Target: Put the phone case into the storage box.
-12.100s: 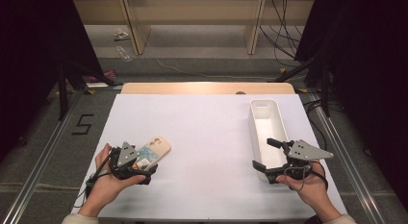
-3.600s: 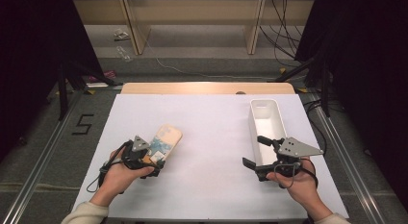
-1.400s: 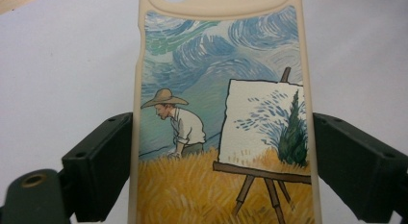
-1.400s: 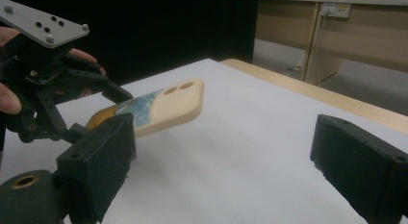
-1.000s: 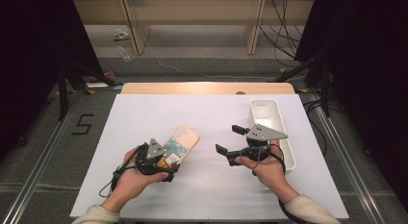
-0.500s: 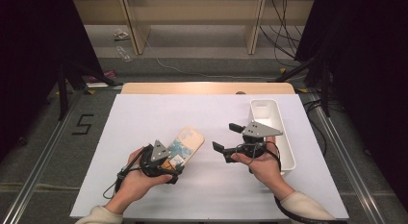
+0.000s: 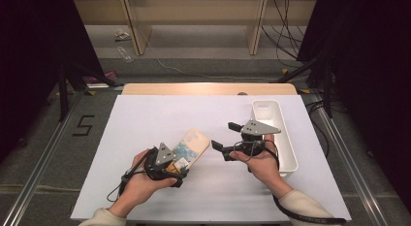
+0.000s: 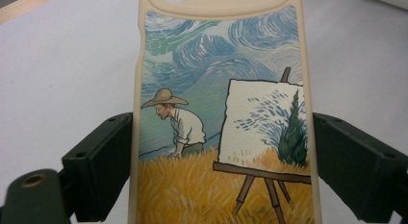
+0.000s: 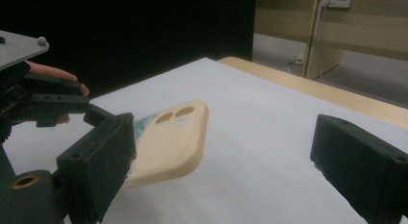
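A cream phone case (image 7: 195, 142) with a painted scene of a man in a straw hat and an easel sits between the jaws of my left gripper (image 7: 180, 163), held just above the white table. In the left gripper view both pads press the case's (image 8: 221, 89) long edges, so the left gripper (image 8: 223, 125) is shut on it. My right gripper (image 7: 226, 137) hovers a little to the right of the case's far end, open and holding nothing. In the right gripper view the case's camera end (image 9: 171, 137) lies ahead, left of the open right gripper (image 9: 226, 137).
A long white bin (image 7: 286, 138) stands on the table's right side, just behind the right hand. A white sheet (image 7: 145, 114) covers the table, with a wooden strip (image 7: 208, 88) along the far edge. Dark floor and cables surround it.
The left hand has edged slightly right with the case. The right gripper has drifted a little up the table. Both sets of jaws stand as before.
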`<control>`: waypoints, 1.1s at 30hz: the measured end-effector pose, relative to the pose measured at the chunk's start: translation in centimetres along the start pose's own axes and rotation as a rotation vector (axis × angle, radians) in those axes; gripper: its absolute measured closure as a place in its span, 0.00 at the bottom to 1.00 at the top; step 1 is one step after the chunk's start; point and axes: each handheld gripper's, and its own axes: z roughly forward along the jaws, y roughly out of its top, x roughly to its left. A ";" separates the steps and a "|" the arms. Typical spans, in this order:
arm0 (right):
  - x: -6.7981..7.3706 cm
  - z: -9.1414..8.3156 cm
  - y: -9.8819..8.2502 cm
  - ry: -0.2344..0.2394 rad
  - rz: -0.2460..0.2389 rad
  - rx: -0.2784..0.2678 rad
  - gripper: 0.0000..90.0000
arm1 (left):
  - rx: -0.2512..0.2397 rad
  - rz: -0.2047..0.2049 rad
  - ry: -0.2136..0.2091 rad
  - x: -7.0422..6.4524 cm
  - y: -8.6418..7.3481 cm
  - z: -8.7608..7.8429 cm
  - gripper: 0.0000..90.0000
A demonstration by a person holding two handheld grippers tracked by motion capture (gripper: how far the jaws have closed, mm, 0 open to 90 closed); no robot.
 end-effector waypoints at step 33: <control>-0.5 1.7 0.1 0.001 0.027 0.030 0.11 | -0.009 0.023 -0.022 -1.1 0.3 0.2 0.12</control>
